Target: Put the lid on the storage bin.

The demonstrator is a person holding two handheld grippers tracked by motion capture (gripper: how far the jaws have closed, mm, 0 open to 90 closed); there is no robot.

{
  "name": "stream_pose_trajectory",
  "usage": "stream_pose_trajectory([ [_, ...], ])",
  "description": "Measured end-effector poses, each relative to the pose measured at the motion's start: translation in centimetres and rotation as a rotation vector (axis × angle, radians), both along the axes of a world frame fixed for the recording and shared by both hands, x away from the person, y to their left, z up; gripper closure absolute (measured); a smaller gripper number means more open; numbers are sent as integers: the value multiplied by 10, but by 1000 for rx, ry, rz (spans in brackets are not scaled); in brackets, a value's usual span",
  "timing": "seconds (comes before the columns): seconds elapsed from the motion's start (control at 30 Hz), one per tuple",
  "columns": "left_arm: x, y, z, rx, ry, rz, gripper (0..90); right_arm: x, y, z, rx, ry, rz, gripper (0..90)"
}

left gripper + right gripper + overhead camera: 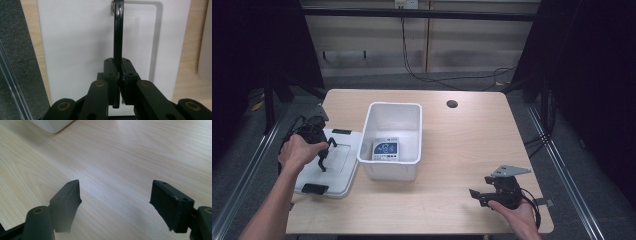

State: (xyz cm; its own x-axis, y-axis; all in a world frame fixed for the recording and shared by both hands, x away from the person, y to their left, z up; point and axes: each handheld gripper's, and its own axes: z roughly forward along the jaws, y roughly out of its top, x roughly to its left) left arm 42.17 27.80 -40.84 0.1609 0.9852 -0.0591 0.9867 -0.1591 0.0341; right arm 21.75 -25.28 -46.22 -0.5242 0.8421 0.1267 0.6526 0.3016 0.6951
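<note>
Black left hand-held gripper (119, 82) pinching lid handle (118, 32).

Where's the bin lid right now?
In the high view, the white lid lies flat on the table's left side, beside the white bin, its black handle clamped by the left claw.

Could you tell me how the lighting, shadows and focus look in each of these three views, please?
High view: the table is evenly lit, the surroundings nearly black. Left gripper view: the white lid is bright, nearly washed out; its black handle, which the left claw grips, casts a soft grey shadow to the right. Right gripper view: the wood grain is sharp; the open right claw looks softer at the bottom.
</note>
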Motion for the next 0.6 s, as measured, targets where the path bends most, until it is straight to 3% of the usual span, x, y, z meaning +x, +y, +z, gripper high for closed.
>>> stream_pose_trajectory([
  [0.6, -4, 17, 21, -11, -15, -5, 851, 0, 0, -1, -4, 1, 0, 233],
])
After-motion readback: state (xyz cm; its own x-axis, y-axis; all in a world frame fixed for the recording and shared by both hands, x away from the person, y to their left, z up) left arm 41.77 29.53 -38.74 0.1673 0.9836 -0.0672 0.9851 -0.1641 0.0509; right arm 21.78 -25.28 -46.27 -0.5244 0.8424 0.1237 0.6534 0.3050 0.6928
